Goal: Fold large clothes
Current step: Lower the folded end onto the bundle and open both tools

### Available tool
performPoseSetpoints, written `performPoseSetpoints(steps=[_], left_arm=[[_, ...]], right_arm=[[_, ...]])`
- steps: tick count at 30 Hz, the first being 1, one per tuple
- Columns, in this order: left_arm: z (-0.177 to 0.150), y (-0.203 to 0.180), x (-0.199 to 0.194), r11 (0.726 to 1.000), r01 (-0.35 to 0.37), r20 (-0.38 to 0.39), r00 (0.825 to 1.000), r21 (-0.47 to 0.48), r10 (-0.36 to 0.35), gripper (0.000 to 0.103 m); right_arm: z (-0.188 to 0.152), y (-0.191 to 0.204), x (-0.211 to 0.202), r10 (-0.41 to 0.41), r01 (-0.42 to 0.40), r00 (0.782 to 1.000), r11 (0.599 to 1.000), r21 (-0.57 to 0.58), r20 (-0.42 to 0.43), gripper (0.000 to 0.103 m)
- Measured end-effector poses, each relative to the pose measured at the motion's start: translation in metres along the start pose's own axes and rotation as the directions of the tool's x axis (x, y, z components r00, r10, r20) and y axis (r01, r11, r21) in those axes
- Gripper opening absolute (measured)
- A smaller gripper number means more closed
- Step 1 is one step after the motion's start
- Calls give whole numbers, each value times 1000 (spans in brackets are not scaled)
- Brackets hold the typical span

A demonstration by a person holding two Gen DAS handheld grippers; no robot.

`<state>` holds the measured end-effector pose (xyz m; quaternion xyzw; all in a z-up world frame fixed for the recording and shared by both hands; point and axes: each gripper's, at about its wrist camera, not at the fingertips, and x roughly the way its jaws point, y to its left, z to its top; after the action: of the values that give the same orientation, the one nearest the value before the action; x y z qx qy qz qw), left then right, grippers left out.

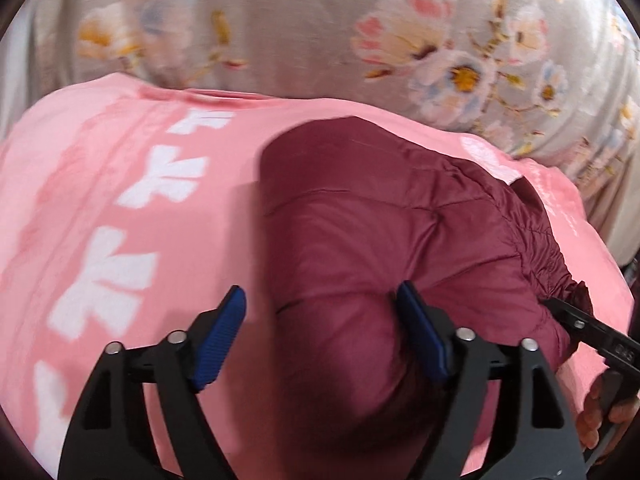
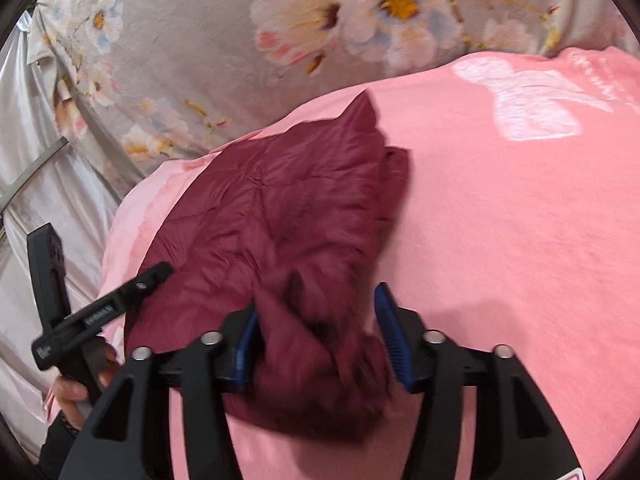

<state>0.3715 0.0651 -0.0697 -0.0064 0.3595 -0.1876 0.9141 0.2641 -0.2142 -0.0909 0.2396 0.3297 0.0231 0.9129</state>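
Folded maroon quilted jacket (image 1: pixel 400 240) lay on a pink cloth (image 1: pixel 120 200) printed with white figures, spread over a grey floral bedsheet (image 1: pixel 300 32). In the left wrist view the jacket filled the field from centre toward 3 o'clock, its gathered hem running to 4 o'clock. The left gripper (image 1: pixel 320 336) stood at 6 o'clock with jaws wide; one blue pad (image 1: pixel 424 336) touched the jacket's near edge, the other hung over pink cloth, and nothing was clamped. In the right wrist view the right gripper (image 2: pixel 316 340) sat at 6 o'clock, its jaws parted on either side of a bunched fold of jacket; the 9 o'clock pad (image 2: pixel 246 344) lay against the fabric, the 3 o'clock pad stood apart. The person's hand (image 2: pixel 76 384) held the other gripper's handle at 8 o'clock.
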Motion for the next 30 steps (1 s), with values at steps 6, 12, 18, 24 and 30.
performPoseSetpoints(steps=[6,12,18,24,30], left_arm=[[20,-4,-40,994,-83,-46,996,-64,80,79],[31,-53,-36,982,-191,-55,980,-3,190,80],[9,-58,0,972,-232,-147,963,-31,225,80],[-6,-55,10,965,-256,-135,959,-50,247,89],[-11,-52,15,964,-259,-129,959,-53,251,92]], right_arm=[[21,38,-41,-95,103,993,986,-134,71,24],[38,71,-2,-215,211,977,945,-249,13,8],[16,49,23,-264,249,962,952,-176,-66,6],[4,42,29,-260,247,963,956,-160,-67,6],[-7,44,32,-277,265,960,945,-191,-36,6]])
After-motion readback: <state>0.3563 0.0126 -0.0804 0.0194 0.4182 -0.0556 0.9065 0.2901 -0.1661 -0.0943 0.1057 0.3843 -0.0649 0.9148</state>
